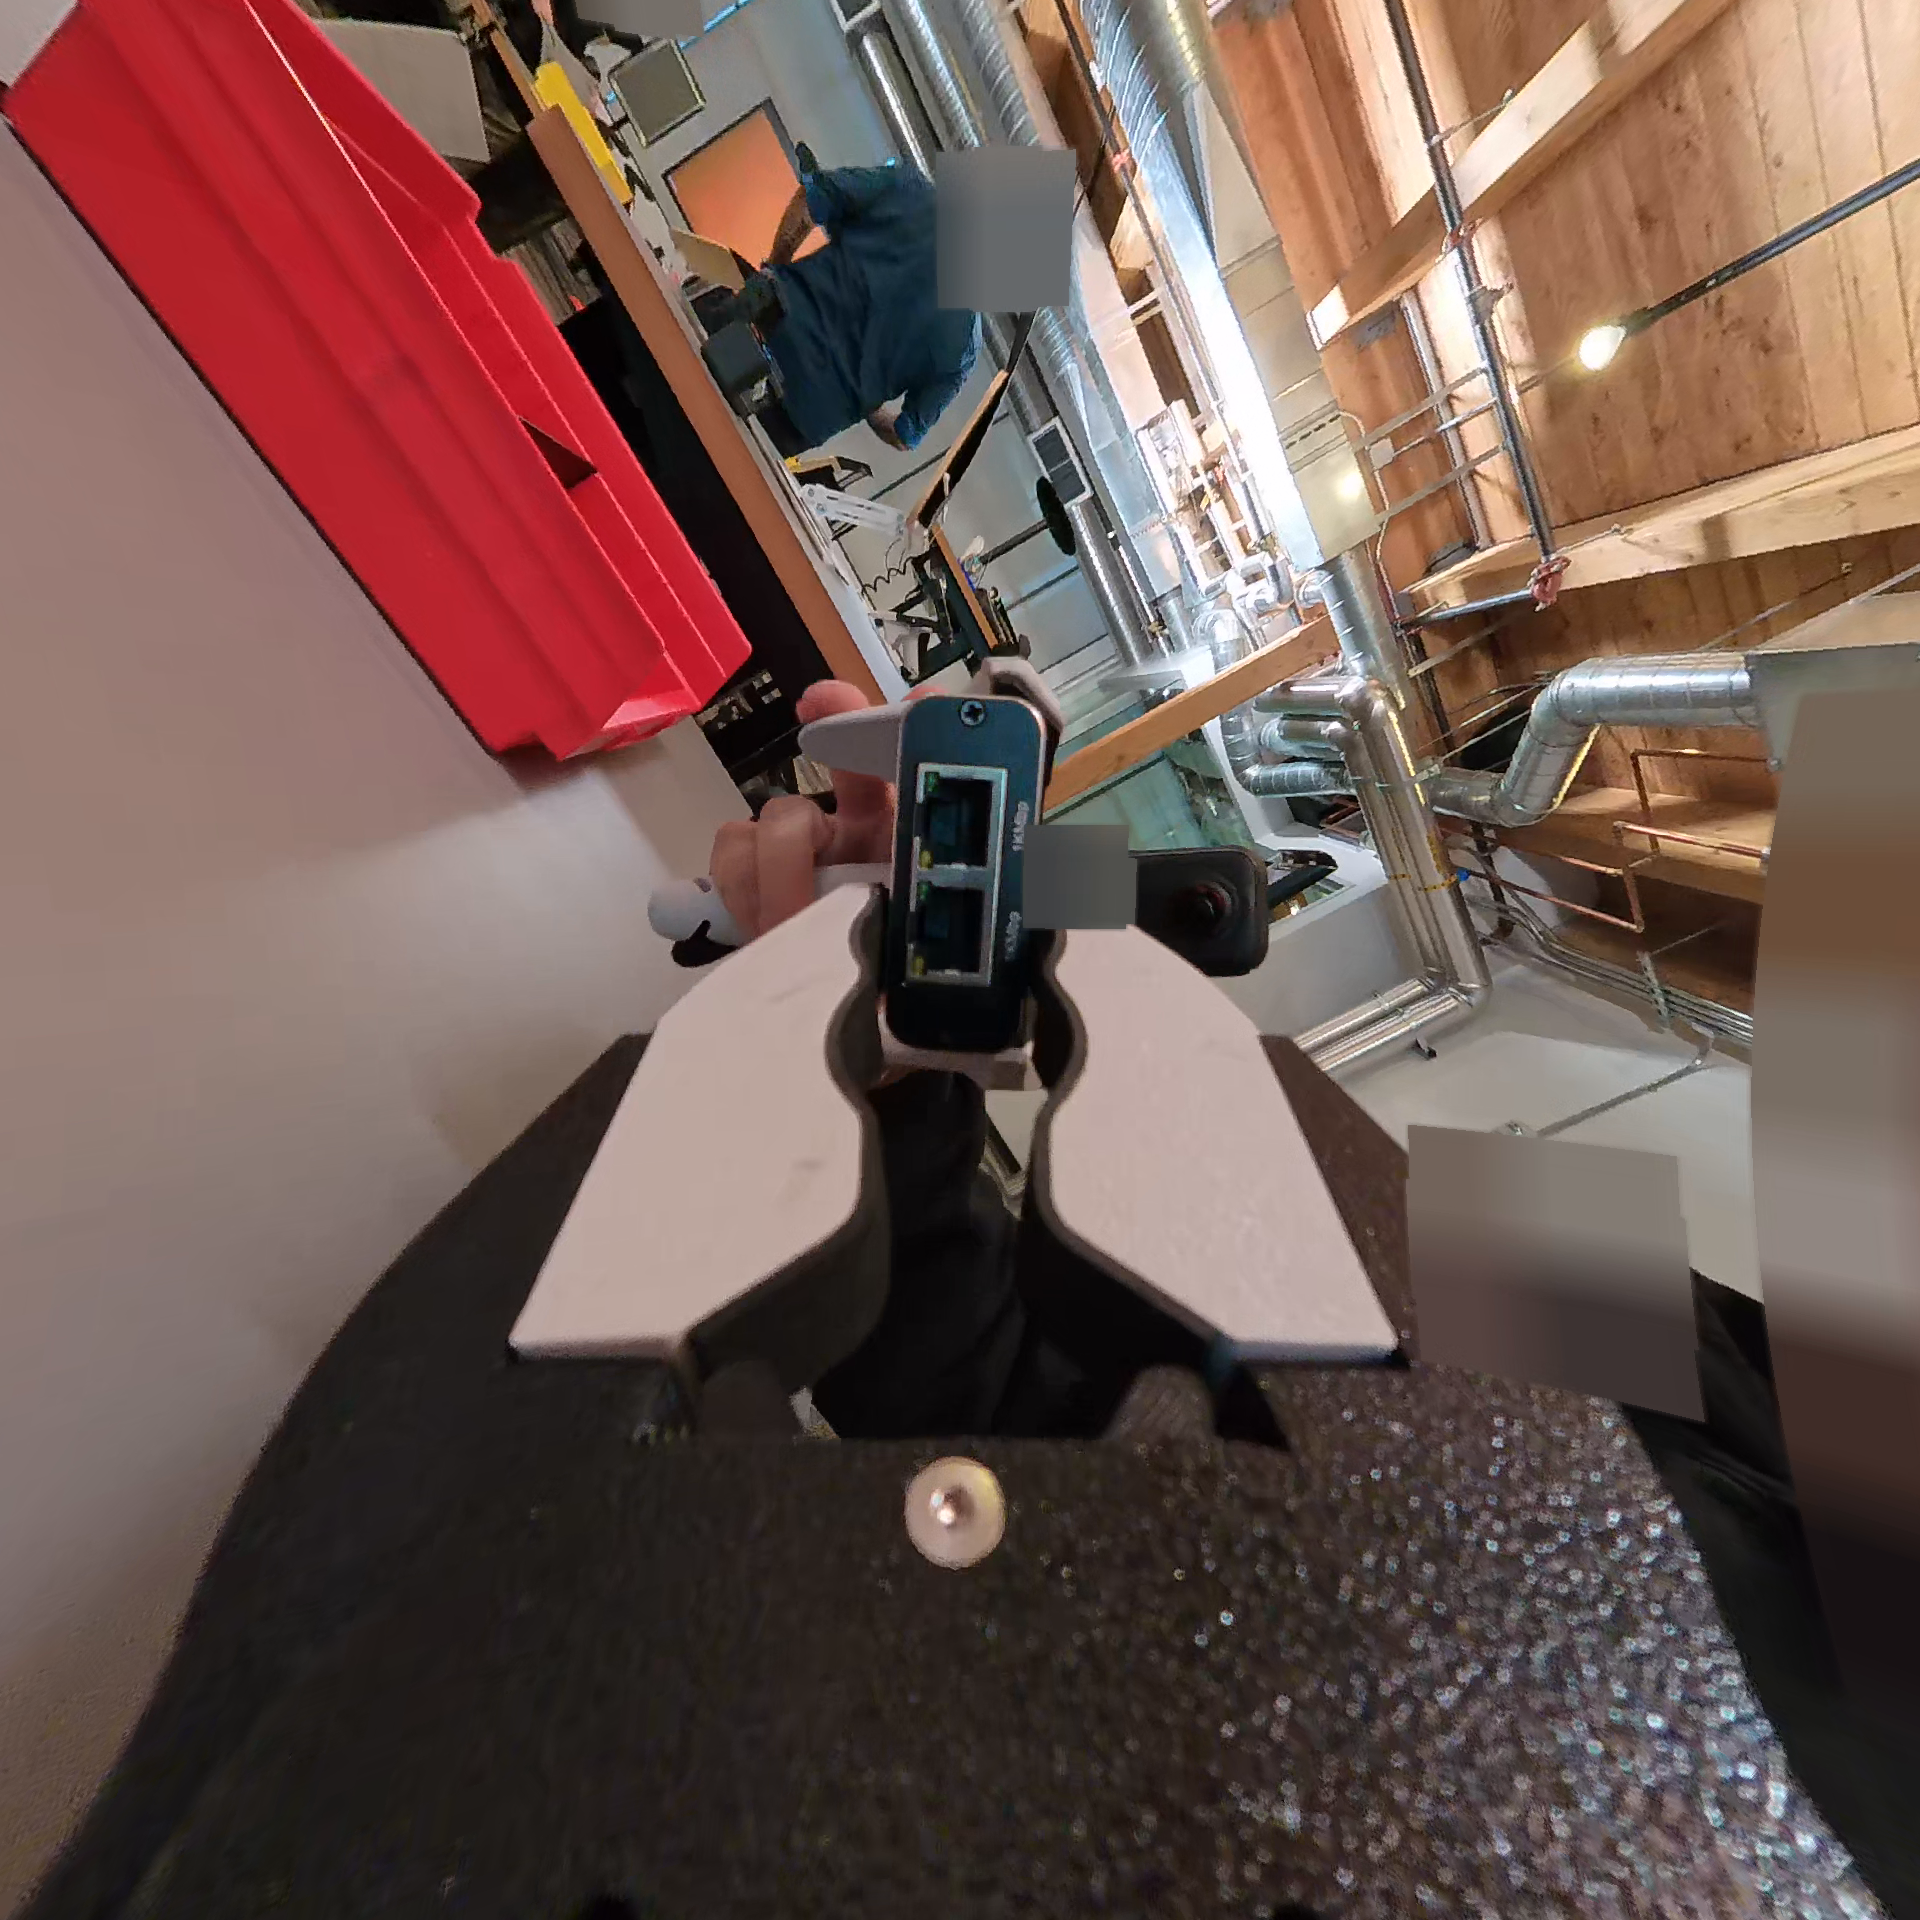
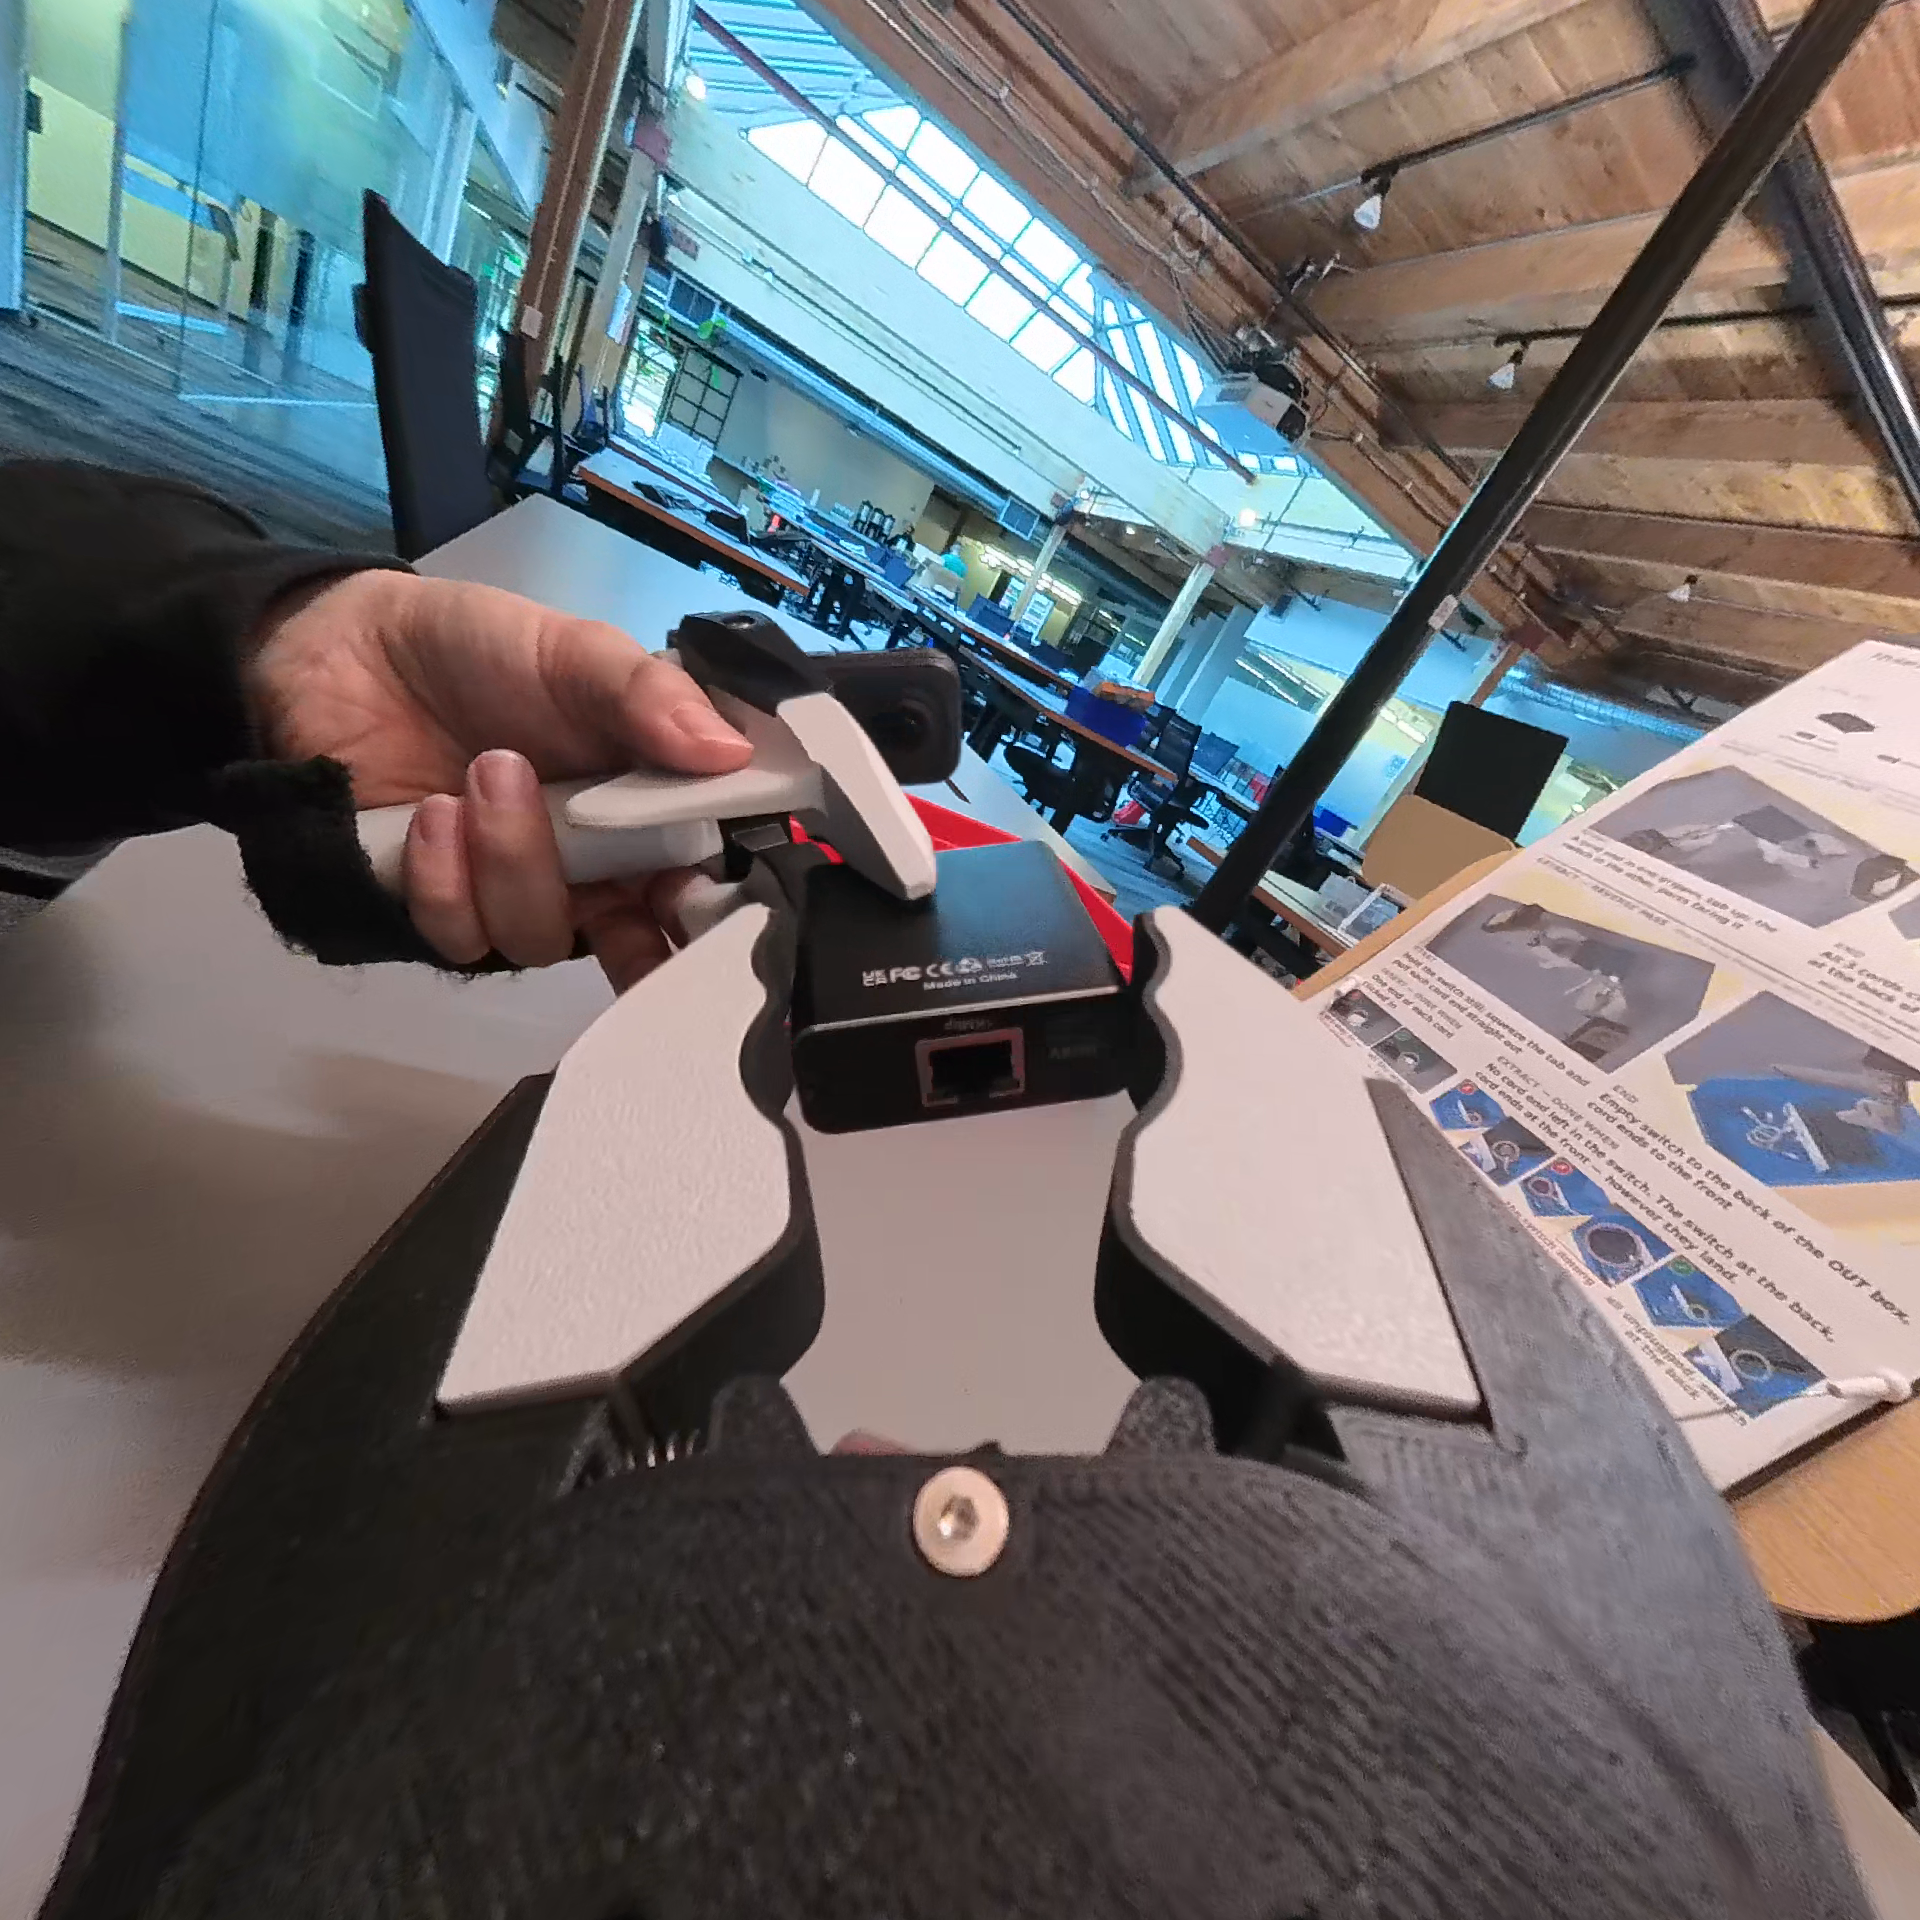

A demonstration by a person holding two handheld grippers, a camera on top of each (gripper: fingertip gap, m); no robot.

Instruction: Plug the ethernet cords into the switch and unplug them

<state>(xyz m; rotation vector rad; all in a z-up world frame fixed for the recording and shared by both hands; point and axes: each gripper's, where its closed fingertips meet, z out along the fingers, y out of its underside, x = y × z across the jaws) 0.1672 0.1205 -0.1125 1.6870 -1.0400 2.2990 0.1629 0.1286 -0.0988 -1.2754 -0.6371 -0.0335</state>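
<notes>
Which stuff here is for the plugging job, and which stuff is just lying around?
For the job:
- switch, ports empty
- left gripper, clamped on it
- right gripper, clamped on it too
No cords are in view.

Just lying about:
- red bin
- black pole
- person far off

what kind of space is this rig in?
Likely a large open workshop or lab: long rows of worktables, exposed metal ducting under a timber ceiling, and a red storage bin on the white table.
</notes>
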